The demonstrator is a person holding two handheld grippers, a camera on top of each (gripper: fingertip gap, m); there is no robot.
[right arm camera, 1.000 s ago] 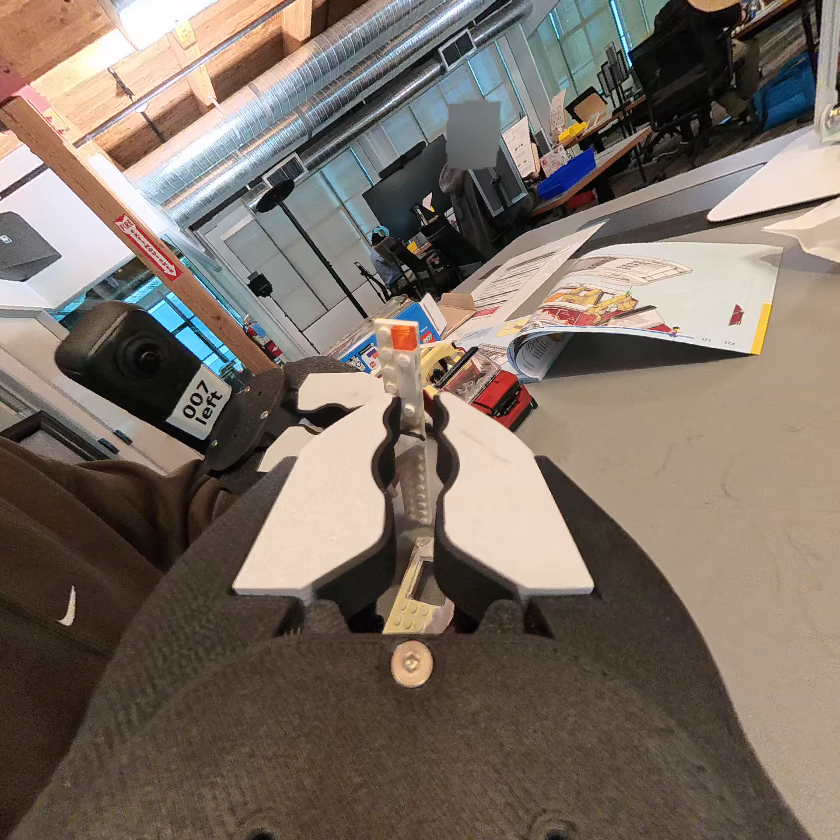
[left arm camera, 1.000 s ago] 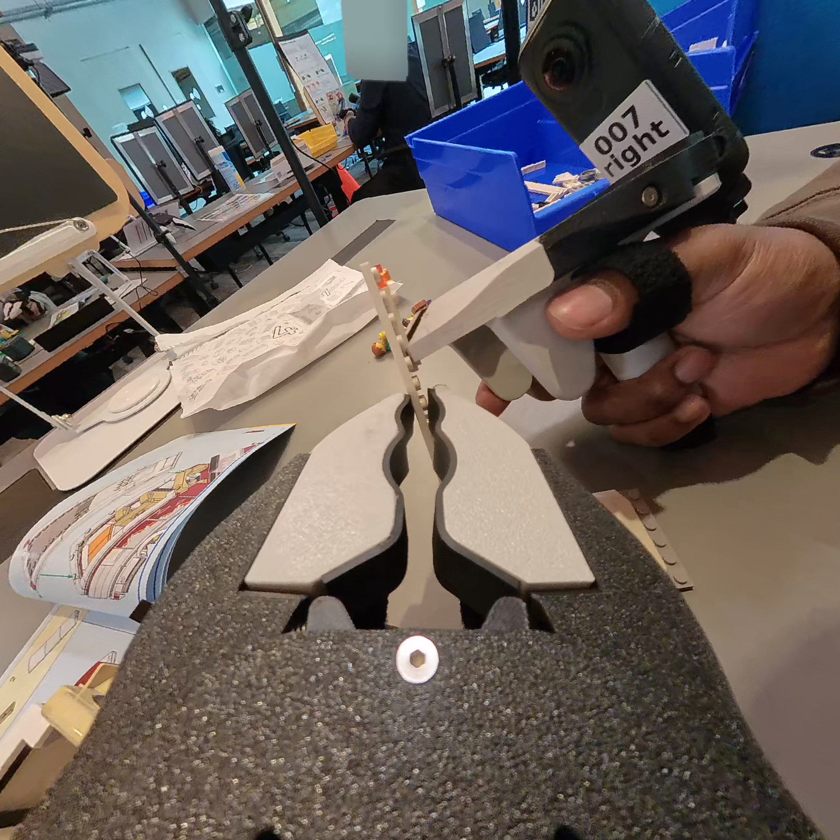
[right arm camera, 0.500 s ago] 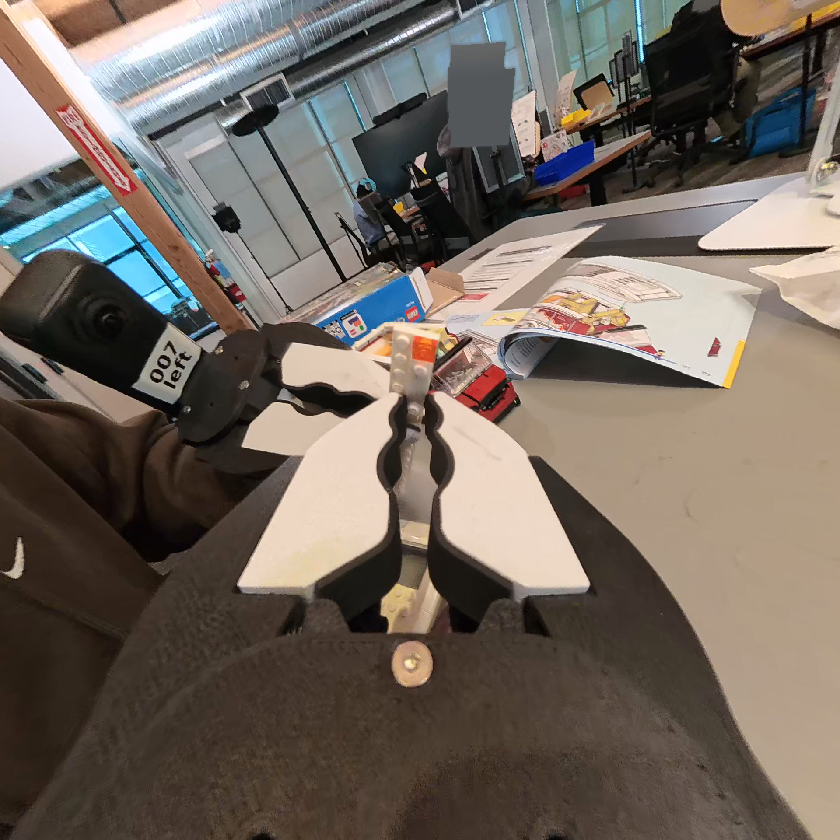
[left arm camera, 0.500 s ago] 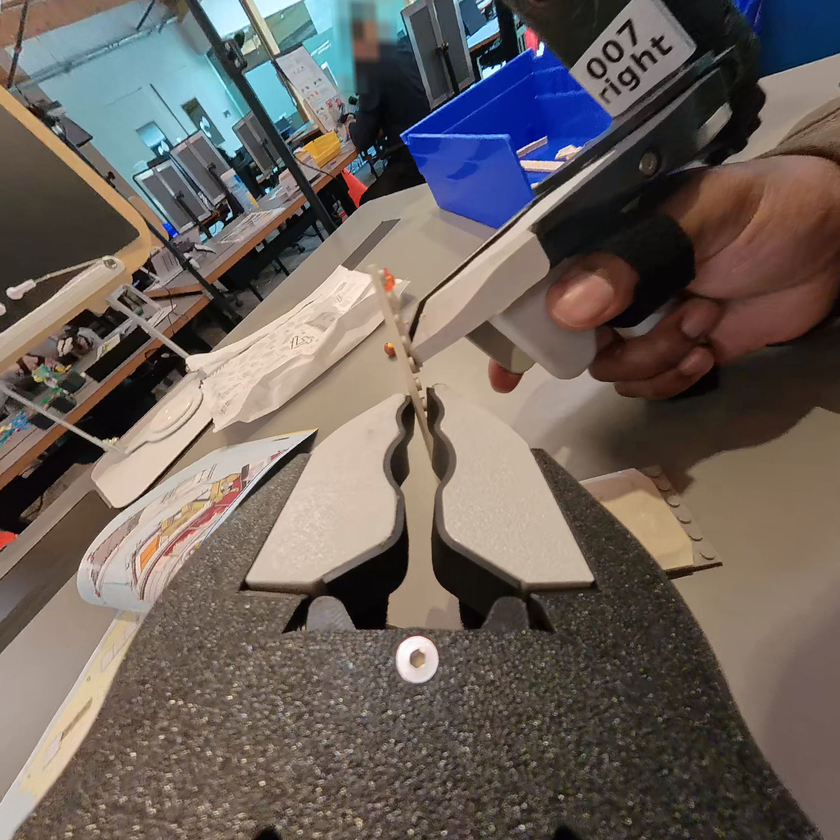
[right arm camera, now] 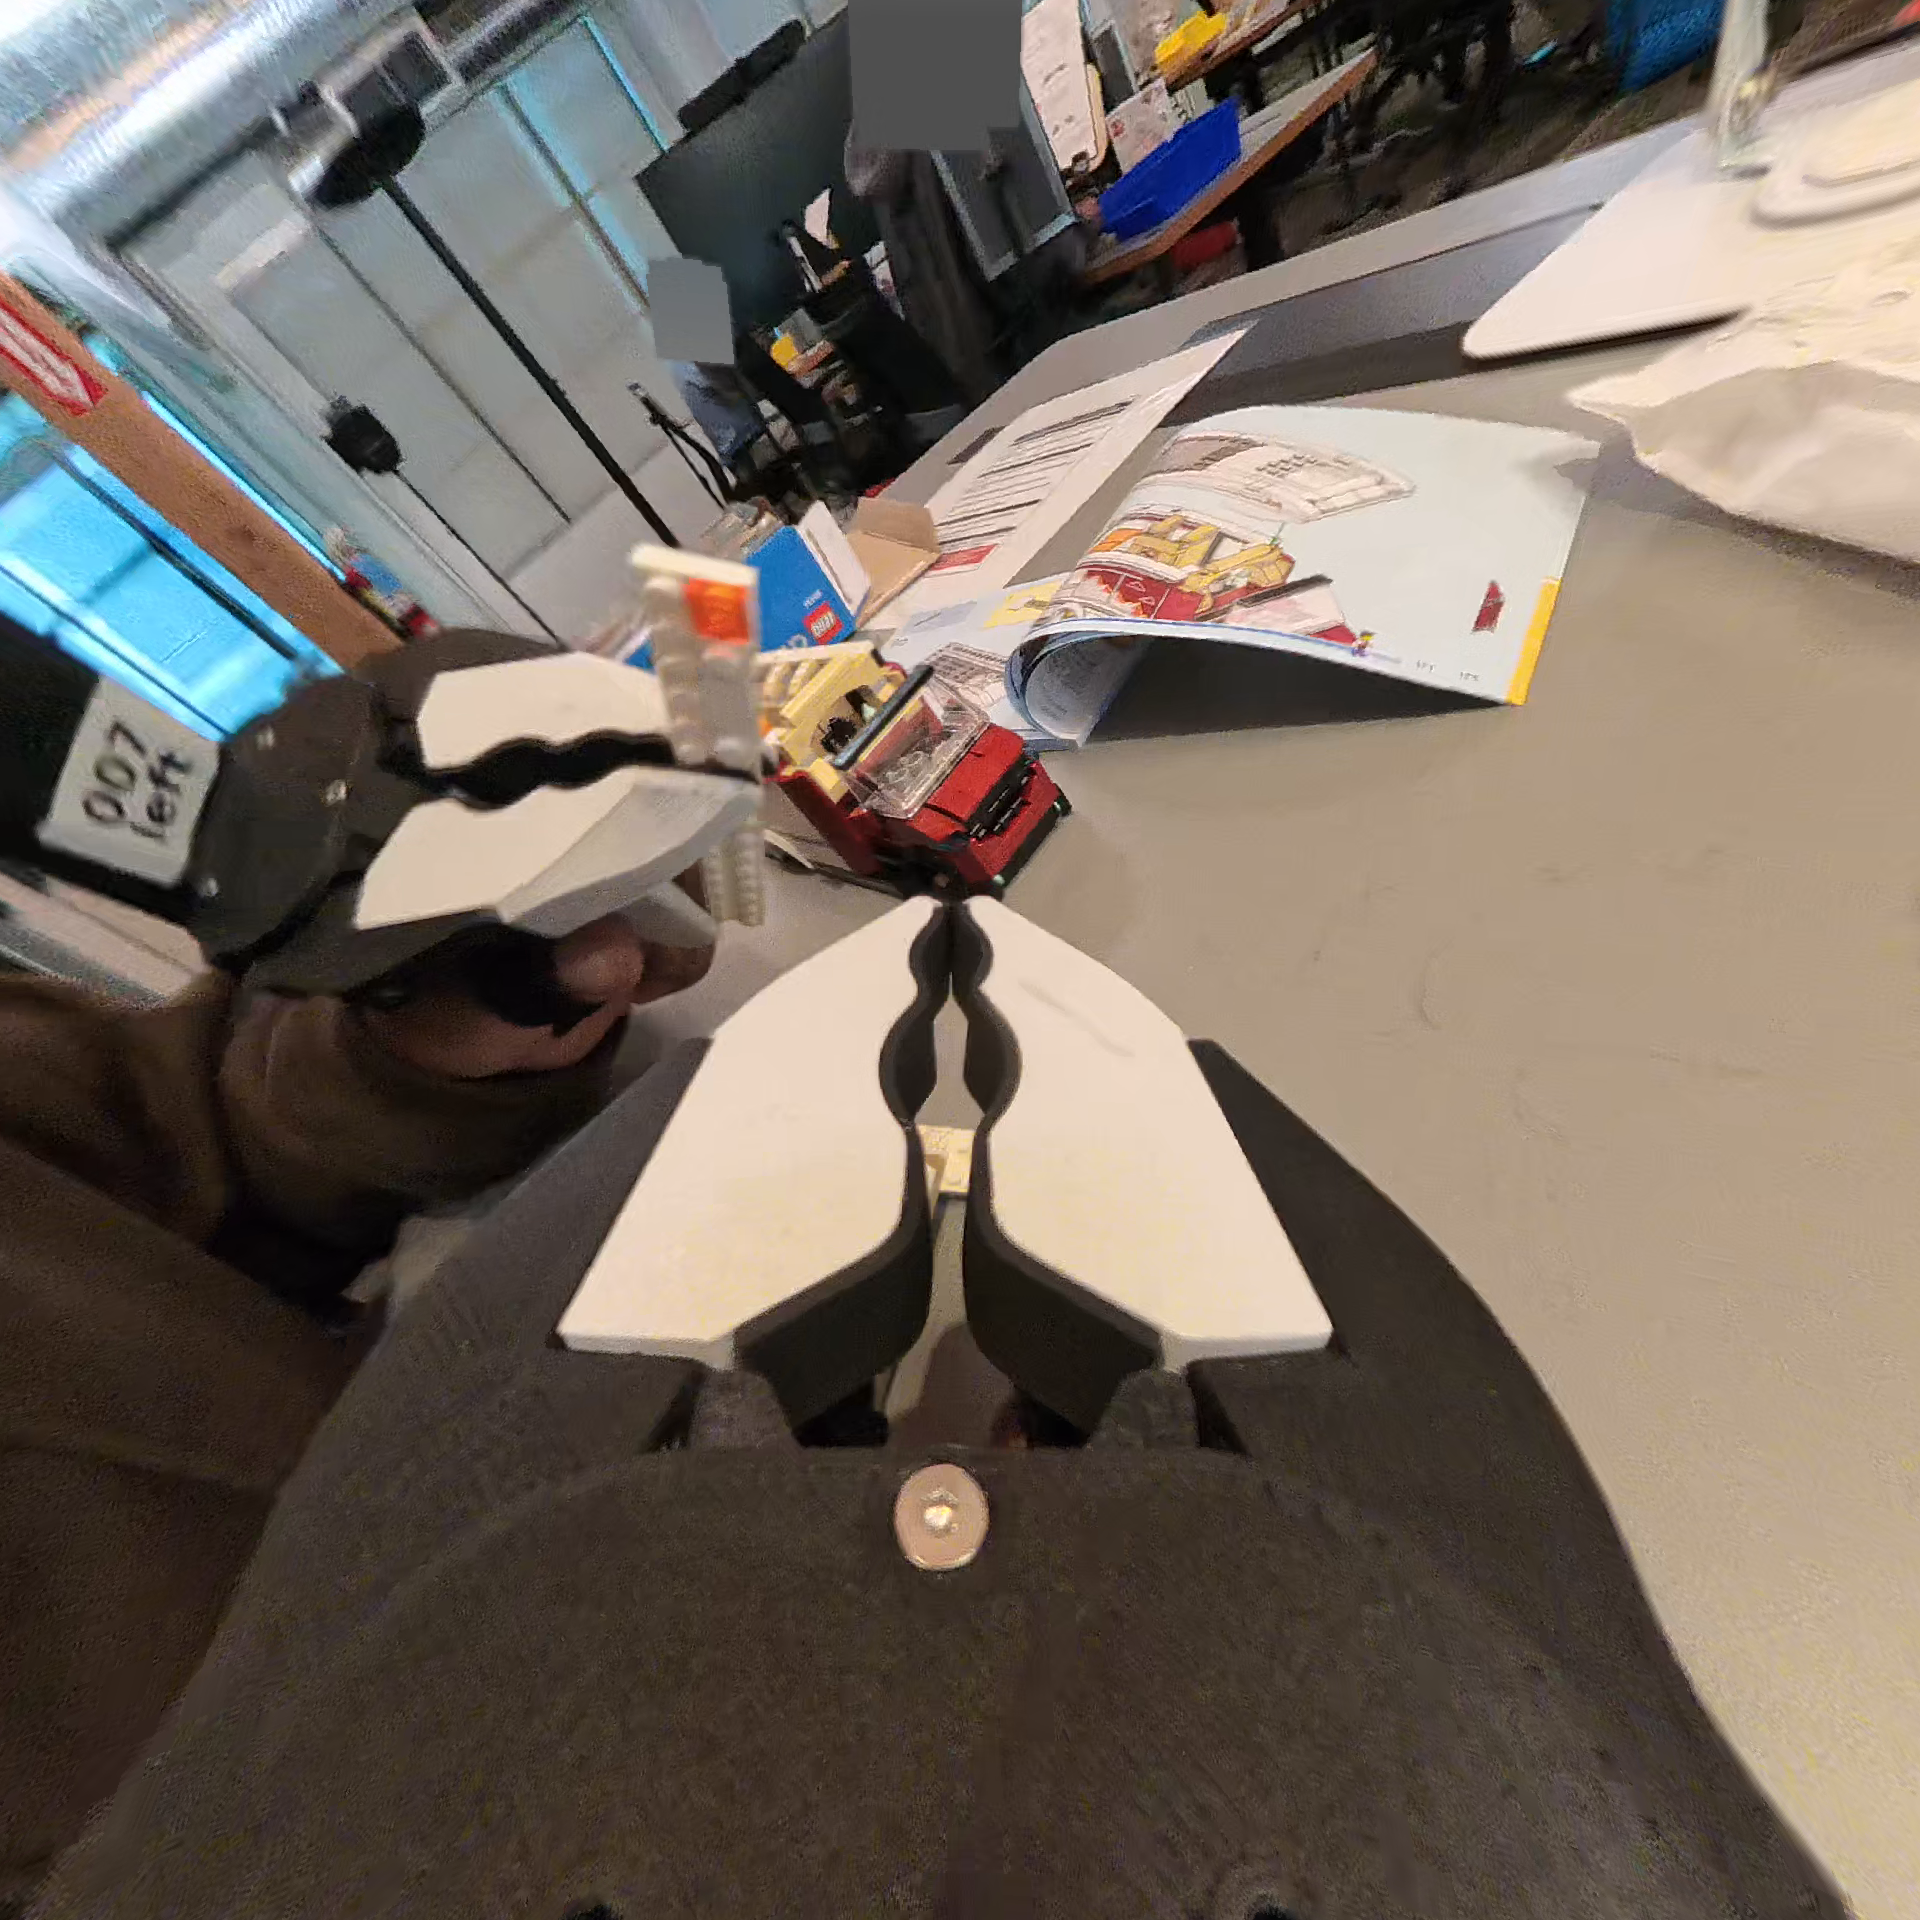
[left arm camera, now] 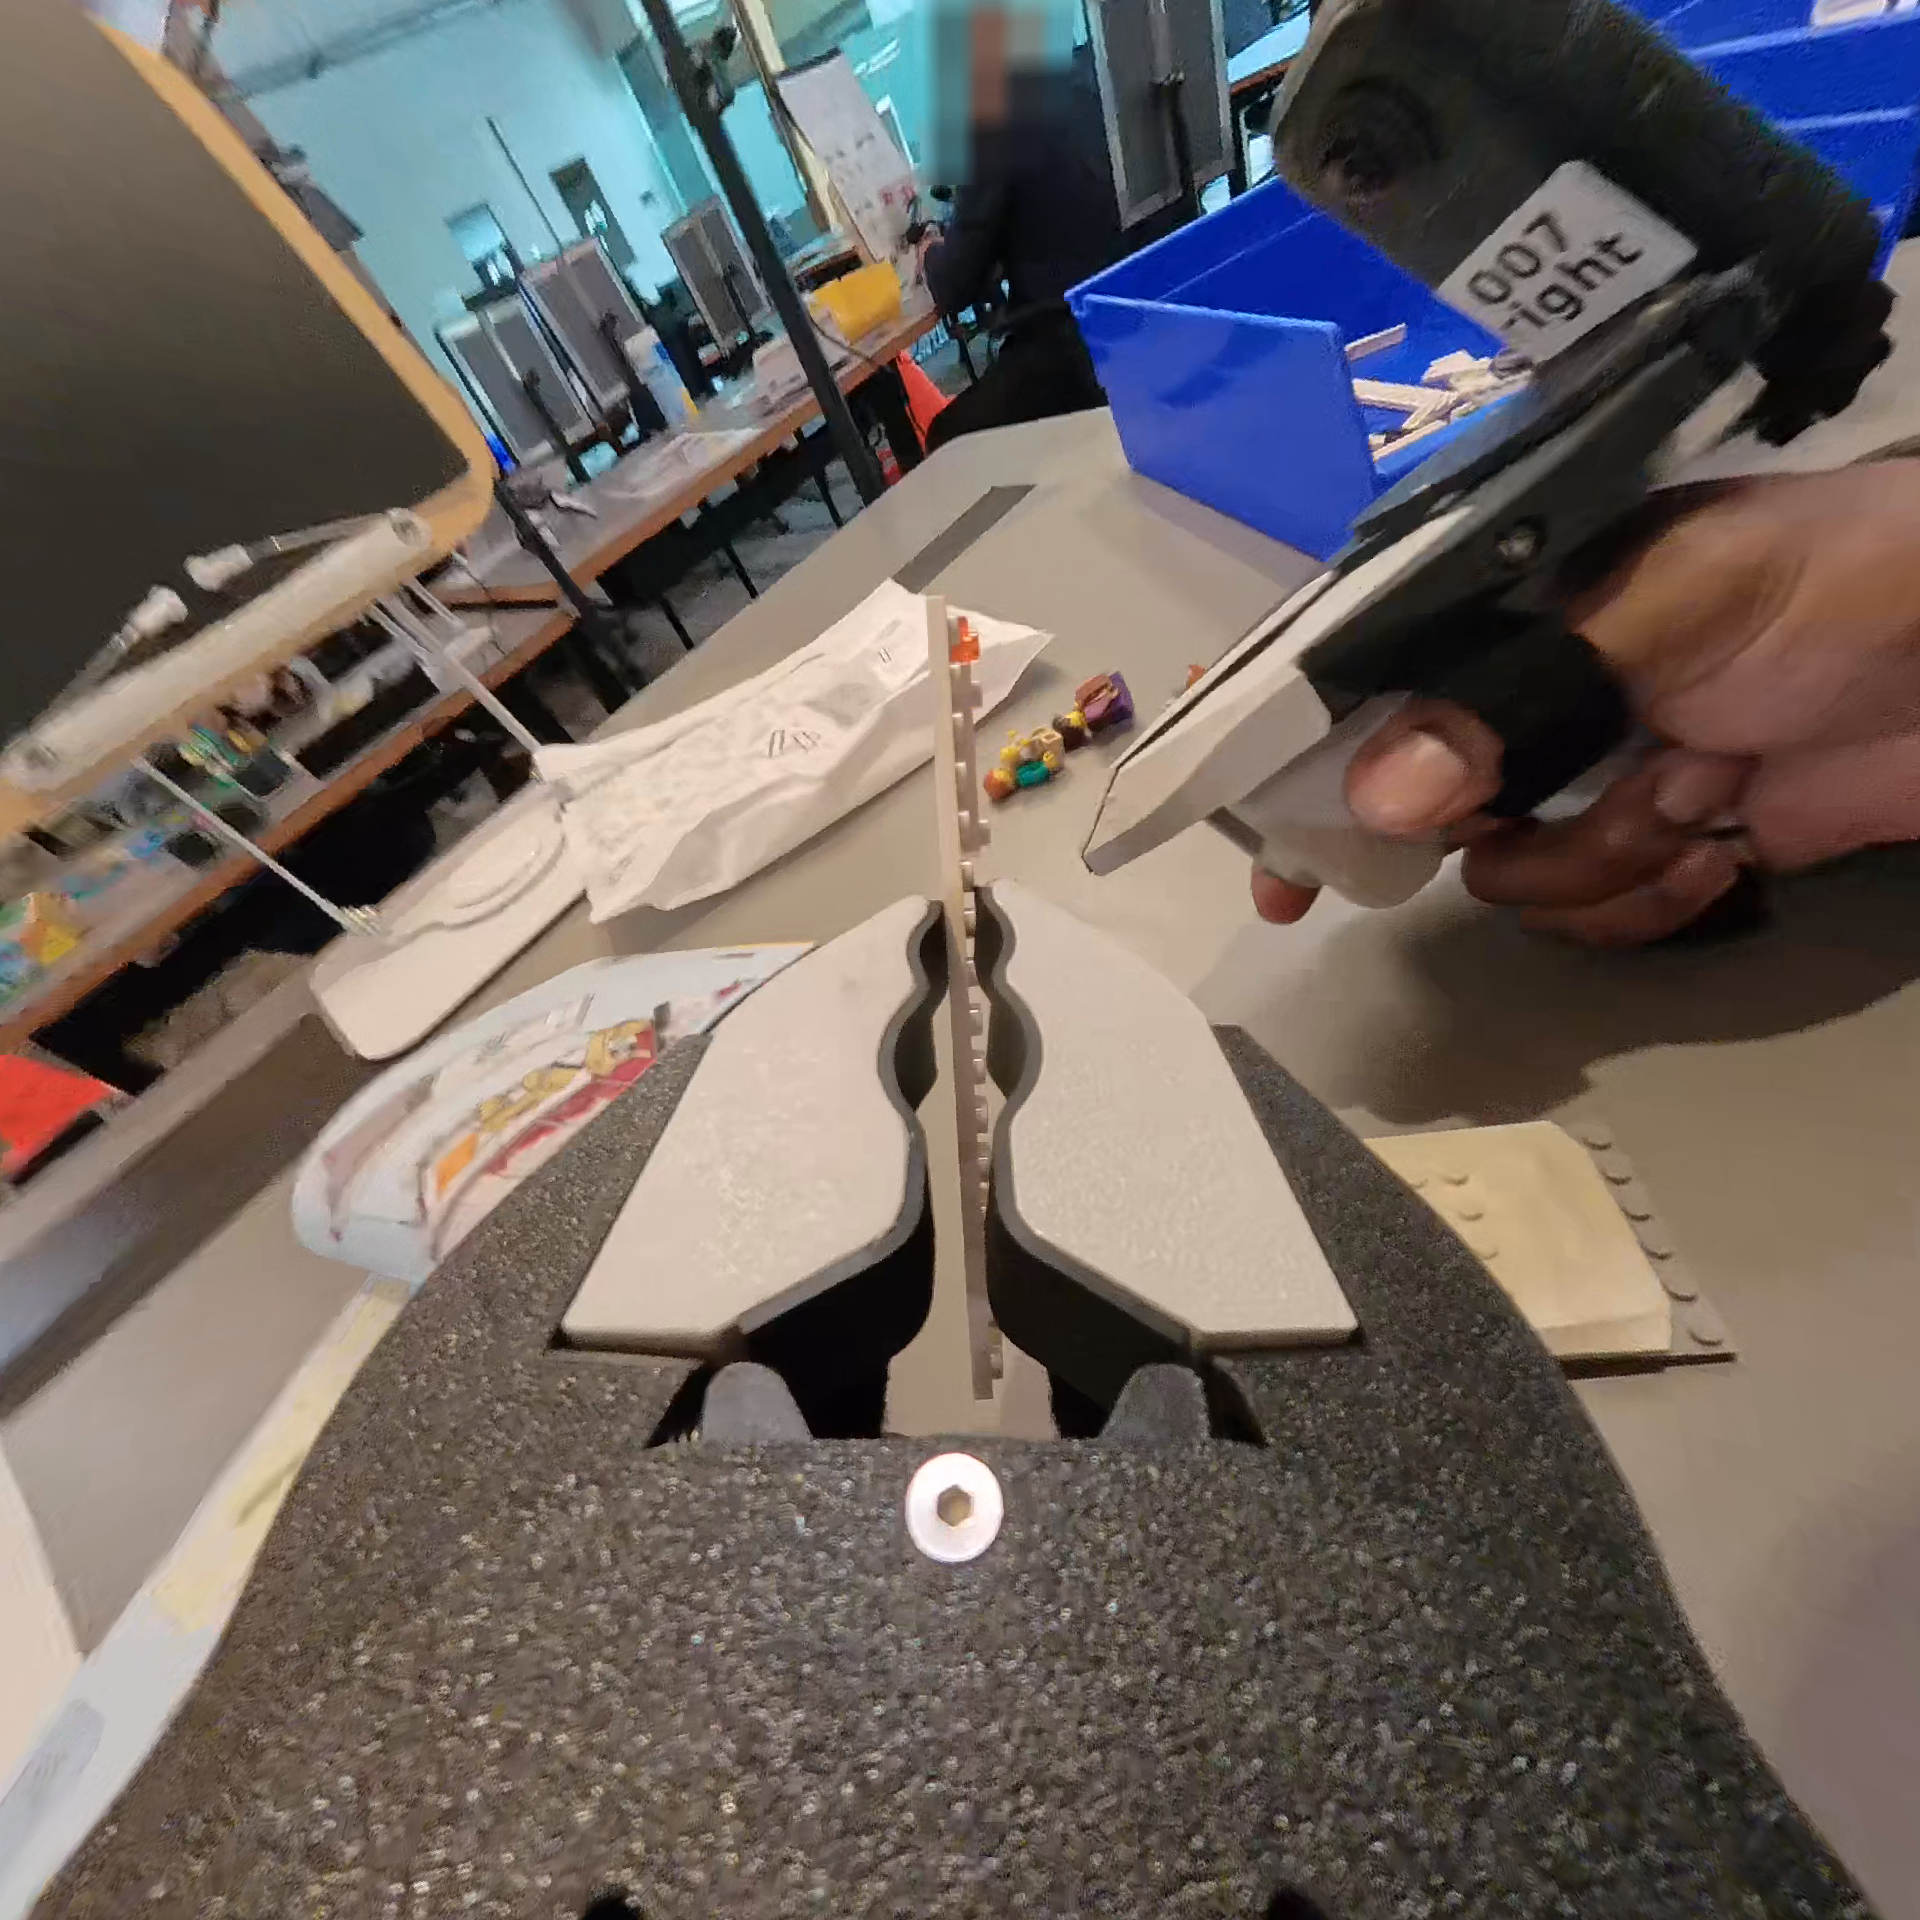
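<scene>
My left gripper (left arm camera: pixel 961 904) is shut on a thin pale grey studded plate (left arm camera: pixel 951 769), held upright and edge-on. A small orange piece (left arm camera: pixel 964 642) sits at the plate's top. In the right wrist view the left gripper (right arm camera: pixel 727 769) shows at the left with the plate (right arm camera: pixel 707 686) and its orange piece (right arm camera: pixel 717 606). My right gripper (right arm camera: pixel 948 909) is shut, its tips touching with nothing between them. In the left wrist view it (left arm camera: pixel 1117 831) hangs to the right of the plate, apart from it, held by a hand.
A red and cream toy vehicle (right arm camera: pixel 935 790) stands just beyond my right fingertips. An open booklet (right arm camera: pixel 1299 561), a white paper bag (left arm camera: pixel 748 769), small figures (left arm camera: pixel 1049 743), a tan studded plate (left arm camera: pixel 1538 1247) and a blue bin (left arm camera: pixel 1247 395) lie on the grey table (right arm camera: pixel 1455 1039). The tips of one gripper are about 5 cm away from the tips of the other.
My right gripper stood around the plate's upper part with its jaws apart. It has since drawn back off the plate and shut on nothing. The left gripper kept hold of the plate.
</scene>
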